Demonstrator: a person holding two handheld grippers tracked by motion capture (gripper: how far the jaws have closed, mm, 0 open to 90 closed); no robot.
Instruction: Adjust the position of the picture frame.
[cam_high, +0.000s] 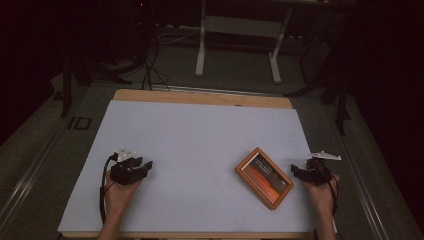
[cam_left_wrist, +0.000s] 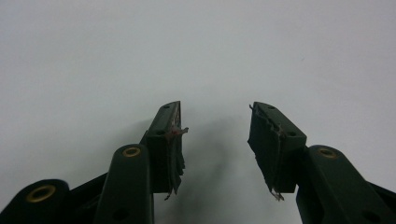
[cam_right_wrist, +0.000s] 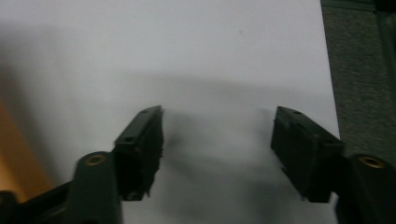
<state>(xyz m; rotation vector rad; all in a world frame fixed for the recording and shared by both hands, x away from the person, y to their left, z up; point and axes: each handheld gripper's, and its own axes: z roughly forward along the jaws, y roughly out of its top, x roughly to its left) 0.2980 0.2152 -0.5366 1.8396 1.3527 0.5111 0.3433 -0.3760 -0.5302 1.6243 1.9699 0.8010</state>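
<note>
A wooden-framed picture (cam_high: 264, 177) with a dark reddish image lies flat on the white table cover (cam_high: 200, 145), near the front right. My right gripper (cam_high: 300, 171) rests just to its right, jaws open over bare white surface (cam_right_wrist: 217, 135), nothing between them. A blurred orange edge of the frame (cam_right_wrist: 14, 158) shows at the left of the right gripper view. My left gripper (cam_high: 142, 165) sits at the front left, well away from the frame. Its jaws are open (cam_left_wrist: 215, 135) with frayed pads (cam_left_wrist: 173, 140) and only white cover between them.
The wooden table edge (cam_high: 200, 97) shows beyond the white cover. Grey carpet (cam_right_wrist: 359, 60) lies past the cover's right edge. A white table leg frame (cam_high: 240, 40) and cables stand on the dark floor behind.
</note>
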